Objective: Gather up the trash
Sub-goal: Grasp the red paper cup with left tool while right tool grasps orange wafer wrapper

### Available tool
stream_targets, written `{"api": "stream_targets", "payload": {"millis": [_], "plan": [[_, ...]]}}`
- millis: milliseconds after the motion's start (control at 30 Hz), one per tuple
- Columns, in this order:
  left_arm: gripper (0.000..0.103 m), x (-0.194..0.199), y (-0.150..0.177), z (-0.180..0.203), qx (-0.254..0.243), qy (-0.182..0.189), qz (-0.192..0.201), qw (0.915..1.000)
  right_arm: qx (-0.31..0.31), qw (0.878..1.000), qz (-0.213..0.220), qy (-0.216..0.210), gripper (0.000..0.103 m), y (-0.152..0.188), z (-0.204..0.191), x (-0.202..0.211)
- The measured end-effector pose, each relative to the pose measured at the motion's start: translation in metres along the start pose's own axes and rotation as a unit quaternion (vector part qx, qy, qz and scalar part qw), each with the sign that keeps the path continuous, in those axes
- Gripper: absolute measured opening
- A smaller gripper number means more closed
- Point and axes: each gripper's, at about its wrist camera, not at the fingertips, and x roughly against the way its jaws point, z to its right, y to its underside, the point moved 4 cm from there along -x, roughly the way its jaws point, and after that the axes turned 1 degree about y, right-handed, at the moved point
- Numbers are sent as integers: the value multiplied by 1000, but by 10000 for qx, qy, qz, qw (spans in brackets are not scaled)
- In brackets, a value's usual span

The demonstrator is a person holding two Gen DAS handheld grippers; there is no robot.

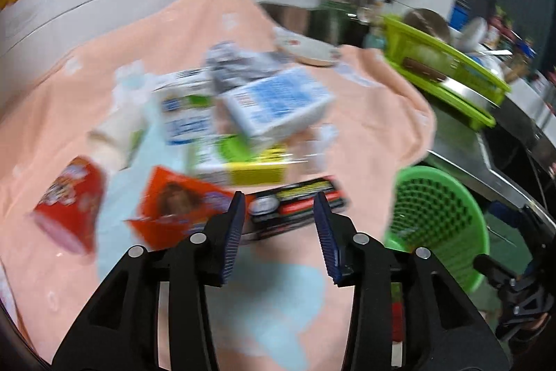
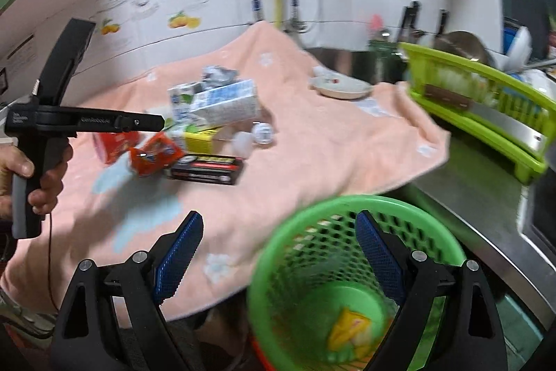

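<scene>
A pile of trash lies on a peach towel (image 1: 365,113): a black box (image 1: 299,200), an orange wrapper (image 1: 173,204), a red cup (image 1: 69,200), a yellow-green box (image 1: 243,162) and a blue-white carton (image 1: 278,103). My left gripper (image 1: 279,232) is open and empty, just in front of the black box. My right gripper (image 2: 278,252) is open and empty above the near rim of a green mesh basket (image 2: 312,232), which holds a yellow wrapper (image 2: 351,332). The pile also shows in the right wrist view, with the black box (image 2: 205,169) nearest.
A green dish rack (image 2: 486,99) with dishes stands at the right on the steel counter (image 2: 486,214). A shallow bowl (image 2: 340,86) sits at the towel's far edge. A tiled wall with pipes is behind. The left gripper's handle (image 2: 41,127) is at the left.
</scene>
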Motion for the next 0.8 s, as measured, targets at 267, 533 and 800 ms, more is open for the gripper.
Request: {"api": "stream_targets", "payload": {"millis": [267, 533, 800], "plan": [[41, 15, 10, -78, 592, -540, 41, 9968, 419, 9973, -175, -573, 86, -22, -42, -37], [45, 33, 9, -125, 907, -853, 185, 9920, 821, 9864, -400, -1365, 78, -48, -96, -79], [48, 42, 6, -164, 1162, -1012, 258, 9877, 1504, 9664, -809, -1920, 78, -66, -151, -133]]}}
